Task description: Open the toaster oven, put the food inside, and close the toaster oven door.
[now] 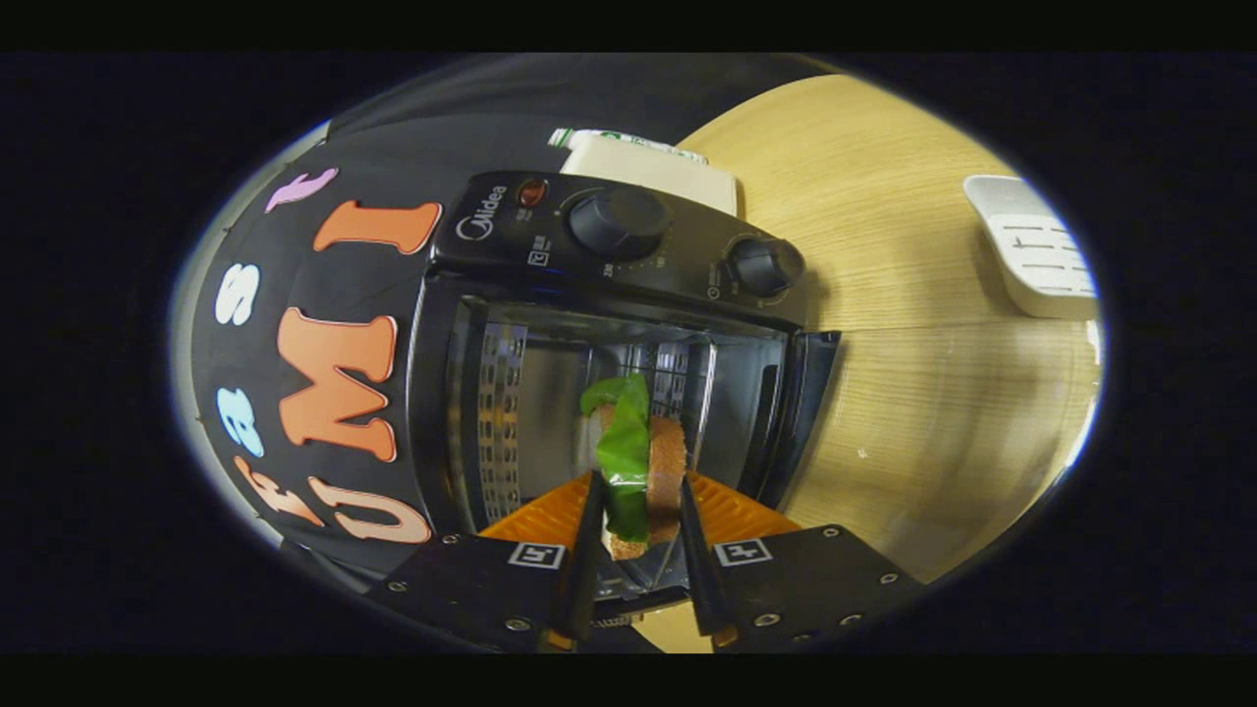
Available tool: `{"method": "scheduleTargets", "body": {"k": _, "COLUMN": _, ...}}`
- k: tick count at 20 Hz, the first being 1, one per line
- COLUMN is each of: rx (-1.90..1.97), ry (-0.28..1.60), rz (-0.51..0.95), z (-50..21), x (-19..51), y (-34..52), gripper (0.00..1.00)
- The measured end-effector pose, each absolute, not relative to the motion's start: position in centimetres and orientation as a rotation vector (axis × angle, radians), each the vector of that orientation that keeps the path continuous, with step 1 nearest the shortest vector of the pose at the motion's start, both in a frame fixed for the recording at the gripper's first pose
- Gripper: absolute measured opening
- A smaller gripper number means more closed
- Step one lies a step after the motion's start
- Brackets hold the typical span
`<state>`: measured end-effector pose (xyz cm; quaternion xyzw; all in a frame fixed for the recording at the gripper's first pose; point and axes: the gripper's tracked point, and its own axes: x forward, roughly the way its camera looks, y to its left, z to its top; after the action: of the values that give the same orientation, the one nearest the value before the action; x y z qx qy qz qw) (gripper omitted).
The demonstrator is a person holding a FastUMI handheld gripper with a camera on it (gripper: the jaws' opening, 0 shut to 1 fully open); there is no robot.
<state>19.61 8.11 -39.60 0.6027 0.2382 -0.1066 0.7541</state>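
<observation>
The black toaster oven [491,226] appears turned on its side because I am rolled. Its door [813,412] hangs open and the metal cavity [550,393] is exposed. Two knobs [619,222] sit on the control panel. My gripper [638,489] is shut on the food, a sandwich [628,452] of brown bread and green lettuce. The sandwich sticks out ahead of the fingertips, in line with the oven's opening. How far into the cavity it reaches I cannot tell.
The oven stands on a light wooden table [933,393]. A pale carton [653,169] lies just behind the oven's panel side. A white slotted object [1041,250] rests on the table far beyond the open door.
</observation>
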Motion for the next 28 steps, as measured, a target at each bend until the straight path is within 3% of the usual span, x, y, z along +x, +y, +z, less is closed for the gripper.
{"method": "scheduleTargets", "body": {"k": 2, "rx": 1.292, "ry": 0.532, "rz": -0.224, "z": -39.2, "x": 19.9, "y": 8.6, "gripper": 0.46}}
{"method": "scheduleTargets", "body": {"k": 4, "rx": 1.276, "ry": 0.550, "rz": -0.222, "z": -39.2, "x": 19.9, "y": 8.9, "gripper": 0.60}}
{"method": "scheduleTargets", "body": {"k": 6, "rx": 1.258, "ry": 0.585, "rz": -0.231, "z": -39.5, "x": 18.7, "y": 8.7, "gripper": 0.65}}
{"method": "scheduleTargets", "body": {"k": 9, "rx": 1.209, "ry": 0.613, "rz": -0.227, "z": -39.6, "x": 16.6, "y": 7.9, "gripper": 0.91}}
{"method": "scheduleTargets", "body": {"k": 20, "rx": 0.774, "ry": 0.755, "rz": -0.028, "z": -36.3, "x": 3.1, "y": 7.9, "gripper": 0.98}}
{"method": "scheduleTargets", "body": {"k": 28, "rx": 0.345, "ry": 0.802, "rz": 0.011, "z": -39.7, "x": -2.1, "y": 5.2, "gripper": 0.99}}
